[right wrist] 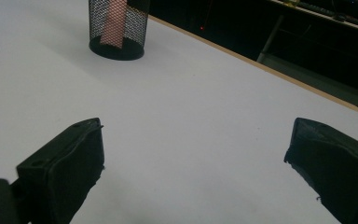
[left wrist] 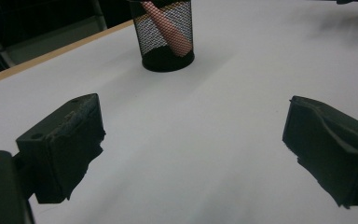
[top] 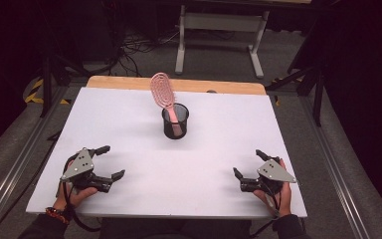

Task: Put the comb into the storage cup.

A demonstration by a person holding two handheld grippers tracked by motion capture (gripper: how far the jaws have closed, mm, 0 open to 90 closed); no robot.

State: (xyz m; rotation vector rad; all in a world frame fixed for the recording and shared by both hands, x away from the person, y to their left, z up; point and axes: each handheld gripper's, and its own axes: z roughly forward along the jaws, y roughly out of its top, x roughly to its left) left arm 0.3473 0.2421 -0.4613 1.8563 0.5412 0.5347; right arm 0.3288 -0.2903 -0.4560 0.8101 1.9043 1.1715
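Pink hairbrush (top: 162, 94) stands handle-down in the mesh cup (top: 175, 124) mid-tabletop, looks light and rigid, grab below the head; left hand-held gripper (top: 110, 162) and right hand-held gripper (top: 248, 163) both spread, empty.

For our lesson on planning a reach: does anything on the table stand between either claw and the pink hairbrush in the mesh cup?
Nothing visible does. Bare white table lies between the left claw, the right claw and the mesh cup holding the hairbrush.
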